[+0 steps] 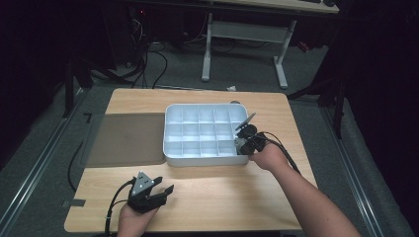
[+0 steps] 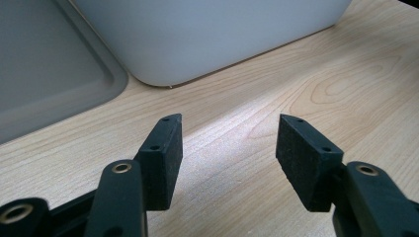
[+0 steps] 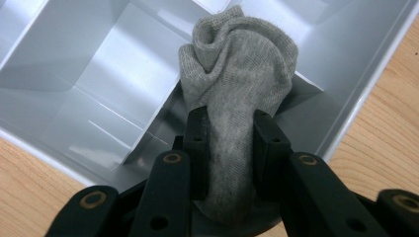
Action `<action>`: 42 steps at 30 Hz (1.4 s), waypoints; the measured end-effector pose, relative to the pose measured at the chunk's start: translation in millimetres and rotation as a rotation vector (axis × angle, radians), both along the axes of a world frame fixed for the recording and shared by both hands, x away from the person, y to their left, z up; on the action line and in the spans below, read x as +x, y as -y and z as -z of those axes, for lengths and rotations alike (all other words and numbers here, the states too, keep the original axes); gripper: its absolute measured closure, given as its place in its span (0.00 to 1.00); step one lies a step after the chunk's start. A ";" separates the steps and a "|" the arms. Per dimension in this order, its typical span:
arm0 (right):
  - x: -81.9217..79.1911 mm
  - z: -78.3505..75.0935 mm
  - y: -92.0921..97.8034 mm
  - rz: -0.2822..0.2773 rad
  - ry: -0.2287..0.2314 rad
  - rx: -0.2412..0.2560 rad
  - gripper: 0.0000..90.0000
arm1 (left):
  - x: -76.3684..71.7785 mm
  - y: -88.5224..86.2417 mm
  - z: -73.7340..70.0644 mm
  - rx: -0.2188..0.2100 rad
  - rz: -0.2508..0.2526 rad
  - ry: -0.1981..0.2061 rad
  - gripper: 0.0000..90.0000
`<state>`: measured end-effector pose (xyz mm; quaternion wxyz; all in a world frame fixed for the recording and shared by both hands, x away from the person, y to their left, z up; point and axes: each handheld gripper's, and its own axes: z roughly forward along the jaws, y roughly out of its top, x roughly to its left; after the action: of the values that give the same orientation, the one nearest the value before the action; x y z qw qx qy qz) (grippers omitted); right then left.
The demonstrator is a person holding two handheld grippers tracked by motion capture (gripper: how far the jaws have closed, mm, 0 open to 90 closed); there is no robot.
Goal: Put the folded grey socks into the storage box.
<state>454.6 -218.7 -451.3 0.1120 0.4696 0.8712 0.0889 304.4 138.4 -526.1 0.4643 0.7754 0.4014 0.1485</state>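
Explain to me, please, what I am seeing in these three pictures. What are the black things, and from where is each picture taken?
A person sits at a wooden table and holds a hand tool with two black jaws in each hand. The high view looks down from above the table. The other two pictures come from small cameras riding on the tools themselves.

On the table stand a white divided tray and, to its left, a flat grey mat.

The left tool hovers open over bare wood near the tray's corner and holds nothing. The right tool is shut on a grey sock, which it holds over a compartment at the tray's near right corner.
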 end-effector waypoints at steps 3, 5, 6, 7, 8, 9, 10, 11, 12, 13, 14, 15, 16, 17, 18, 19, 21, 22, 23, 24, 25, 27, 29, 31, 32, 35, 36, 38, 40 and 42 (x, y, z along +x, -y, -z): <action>0.5 0.4 0.5 0.000 -0.004 0.004 0.81 | 0.1 0.0 0.1 0.000 0.000 -0.001 0.49; 0.5 1.1 0.3 0.004 -0.006 0.005 0.81 | 0.2 0.2 0.3 0.001 0.000 -0.001 0.49; 0.7 1.7 0.3 0.002 -0.006 0.005 0.81 | 0.2 0.2 0.4 0.000 0.001 -0.001 0.49; -0.3 1.9 -1.0 0.028 -0.016 0.003 0.81 | 0.2 0.2 0.3 0.000 0.001 -0.001 0.49; 0.7 3.2 0.0 0.007 -0.009 0.006 0.81 | 0.1 0.2 0.2 0.001 0.001 -0.001 0.49; 1.0 4.3 0.4 0.008 -0.011 0.008 0.81 | 0.1 0.3 0.2 0.001 0.001 -0.001 0.49; 1.0 5.5 0.7 0.010 -0.011 0.010 0.81 | 0.1 0.3 0.2 0.001 0.001 -0.001 0.49; 0.8 6.4 0.3 0.010 -0.010 0.011 0.81 | 0.1 0.3 0.2 0.001 0.002 -0.002 0.49; 0.8 7.0 -0.3 0.008 -0.009 0.010 0.81 | 0.1 0.3 0.3 0.001 0.002 -0.002 0.49; 0.8 7.4 -0.7 0.009 -0.009 0.009 0.81 | 0.2 0.3 0.3 0.002 0.002 -0.002 0.49; 0.9 7.5 -0.7 0.011 -0.010 0.008 0.81 | 0.3 0.4 0.5 0.001 0.002 -0.002 0.49; 0.9 7.6 -0.8 0.012 -0.012 0.008 0.81 | 0.2 0.4 0.4 0.002 0.003 -0.003 0.49; 0.9 7.6 -0.9 0.013 -0.012 0.008 0.81 | 0.2 0.4 0.4 0.002 0.003 -0.003 0.49; 0.8 7.6 -0.9 0.013 -0.012 0.008 0.80 | 0.2 0.5 0.4 0.002 0.003 -0.003 0.49; 0.8 7.7 -1.0 0.012 -0.011 0.007 0.80 | 0.1 0.5 0.3 0.002 0.003 -0.003 0.49; 1.0 7.9 -1.0 0.008 -0.010 0.006 0.80 | 0.1 0.5 0.4 0.000 0.003 -0.002 0.49; 1.0 8.6 -1.4 0.011 -0.011 0.006 0.80 | 0.0 0.6 0.2 0.002 0.003 -0.003 0.49; 1.3 8.9 -1.2 0.009 -0.010 0.006 0.80 | 0.0 0.6 0.2 0.002 0.004 -0.003 0.49; 1.4 8.9 -1.3 0.010 -0.012 0.008 0.80 | 0.0 0.6 0.2 0.002 0.004 -0.003 0.49; 1.6 8.8 -1.2 0.013 -0.014 0.013 0.79 | 0.0 0.6 0.3 0.002 0.004 -0.003 0.49; 1.8 8.3 -1.4 0.018 -0.018 0.013 0.78 | 0.0 0.7 0.3 0.002 0.004 -0.003 0.49; 1.8 5.8 -2.4 0.031 -0.028 0.020 0.74 | 0.2 0.9 0.6 0.001 0.003 -0.003 0.49; 2.9 2.4 -1.6 0.025 -0.032 0.027 0.68 | 0.3 1.1 0.8 0.000 0.004 -0.005 0.49; 3.4 -2.3 0.3 0.034 -0.035 0.038 0.66 | 0.2 1.3 0.7 0.001 0.004 -0.005 0.49; 3.4 -5.3 1.9 0.034 -0.028 0.049 0.66 | 0.1 1.4 0.7 0.001 0.005 -0.005 0.49; 2.5 -14.1 5.7 0.041 -0.031 0.069 0.65 | 0.1 1.9 0.9 0.001 0.005 -0.005 0.49; 1.7 -16.9 6.4 0.036 -0.021 0.073 0.65 | 0.1 2.0 1.0 0.001 0.006 -0.006 0.49; -0.3 -23.8 7.3 0.031 -0.016 0.085 0.72 | 0.1 2.2 1.1 0.002 0.006 -0.006 0.49; -3.2 -30.2 7.8 0.013 -0.001 0.083 0.85 | 0.0 2.5 1.2 0.002 0.006 -0.006 0.49; -6.4 -33.1 6.7 0.012 0.000 0.078 0.95 | -0.1 2.8 1.3 0.003 0.007 -0.006 0.49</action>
<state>448.3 -225.4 -418.2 0.0941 0.4788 0.8643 0.1218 304.3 135.6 -527.4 0.4625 0.7779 0.3999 0.1452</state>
